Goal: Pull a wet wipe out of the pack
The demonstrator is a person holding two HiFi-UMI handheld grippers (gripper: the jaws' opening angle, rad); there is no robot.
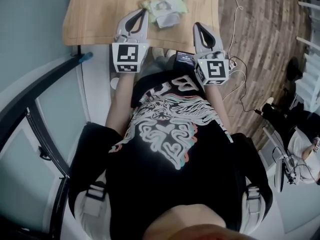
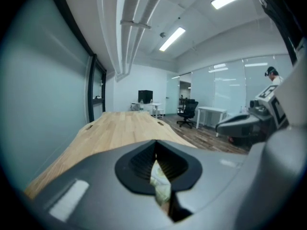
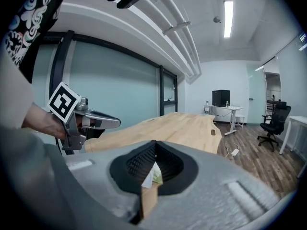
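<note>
Head view: likely approach step. Both left gripper (image 1: 145, 13) and right gripper (image 1: 198, 27) pressed together, empty; pale-green plastic wipe pack (image 1: 165, 7) at 12 o'clock. Next: spread, reach.

The person wears a black, short-sleeved T-shirt (image 1: 170, 149). Its front carries a white swirling line print touched with red and teal. Pale grey straps (image 1: 89, 210) with dark buckles lie over both shoulders. The left tool (image 1: 144, 12) and right tool (image 1: 198, 26) look alike: smooth grey shells that taper to narrow tips, lined inside with black ribbed pads (image 2: 142, 162). Each carries a white cube (image 1: 129, 57) printed with black square markers. A small pale rectangular label (image 2: 68, 199) sits on the left tool's shell.
</note>
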